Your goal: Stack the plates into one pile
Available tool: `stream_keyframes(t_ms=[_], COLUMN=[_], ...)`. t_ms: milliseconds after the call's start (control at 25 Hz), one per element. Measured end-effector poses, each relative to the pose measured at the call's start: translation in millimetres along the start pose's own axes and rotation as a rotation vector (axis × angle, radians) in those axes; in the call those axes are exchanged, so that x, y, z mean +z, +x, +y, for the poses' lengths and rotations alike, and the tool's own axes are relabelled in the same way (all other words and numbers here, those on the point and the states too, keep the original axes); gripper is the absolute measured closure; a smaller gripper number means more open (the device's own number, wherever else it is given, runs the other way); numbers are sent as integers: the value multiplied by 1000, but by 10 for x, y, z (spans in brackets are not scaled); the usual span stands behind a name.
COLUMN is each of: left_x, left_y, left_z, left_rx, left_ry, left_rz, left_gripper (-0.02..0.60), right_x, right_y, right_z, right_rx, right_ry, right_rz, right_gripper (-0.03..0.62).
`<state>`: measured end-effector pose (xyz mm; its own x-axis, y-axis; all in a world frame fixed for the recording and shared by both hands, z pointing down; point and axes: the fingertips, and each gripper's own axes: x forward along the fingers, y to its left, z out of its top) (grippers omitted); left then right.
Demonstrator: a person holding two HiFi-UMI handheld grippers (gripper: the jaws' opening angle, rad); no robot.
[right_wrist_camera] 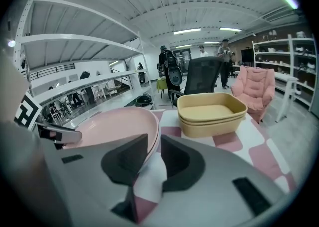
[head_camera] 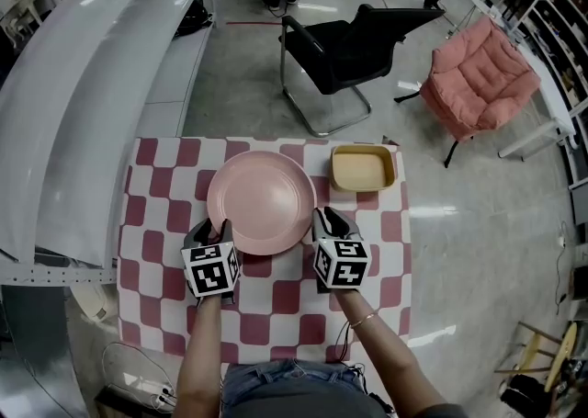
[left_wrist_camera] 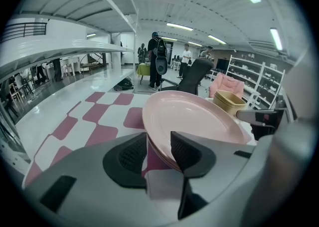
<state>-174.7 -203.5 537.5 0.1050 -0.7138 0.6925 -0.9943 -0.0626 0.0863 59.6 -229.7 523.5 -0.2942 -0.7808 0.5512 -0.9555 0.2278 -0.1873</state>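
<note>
Checkered desk (head_camera: 367,301): pink plates (head_camera: 262,200) lie nested in one pile at its centre, flat on the cloth. The left gripper (head_camera: 214,229) at the pile's 8 o'clock and the right gripper (head_camera: 323,220) at 4 o'clock each straddle the rim, jaws apart, not clamped. Yellow dishes (head_camera: 363,169) stand separate at 1 o'clock. Risk: a pad catching the rim on pull-back would likely drag the top plate askew.

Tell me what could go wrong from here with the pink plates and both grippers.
The pink plates lie with their rim between the open jaws of the left gripper and the right gripper; a crooked pull-back could snag and drag them. The yellow dishes stand close beyond, so a shove could knock those.
</note>
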Motion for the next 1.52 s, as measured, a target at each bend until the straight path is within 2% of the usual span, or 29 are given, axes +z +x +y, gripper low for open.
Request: stream_keyframes(t_ms=[120,240,360,480,840,1080,1520], left_x=[0,33,115,202,303,310,314], left_y=[-34,-132,-251,-367,-688,-894,-1268], left_z=[26,100,165,181,-22,-128,-346], left_rx=[8,20,17,26,-46,-77,-119], left_ry=[-23,-78,-116,-107,-77,-86,-67], left_rz=[-17,-61,-113,-153,-225,-272,-360], left_gripper=[420,427,482,549,562,565,565], right_x=[22,62,119,195,453,502,555], right_y=[-20,-69,-134,-226,-606,-862,-1285], right_z=[20,53,88,135,265,278,272], right_rx=[2,9,24,44,92,113,151], right_ry=[0,0,-2,-11,-29,-42,-70], right_rz=[-8,-21,-39,-64,-164,-210,-288], right_gripper=[500,499,500,508,562,580,583])
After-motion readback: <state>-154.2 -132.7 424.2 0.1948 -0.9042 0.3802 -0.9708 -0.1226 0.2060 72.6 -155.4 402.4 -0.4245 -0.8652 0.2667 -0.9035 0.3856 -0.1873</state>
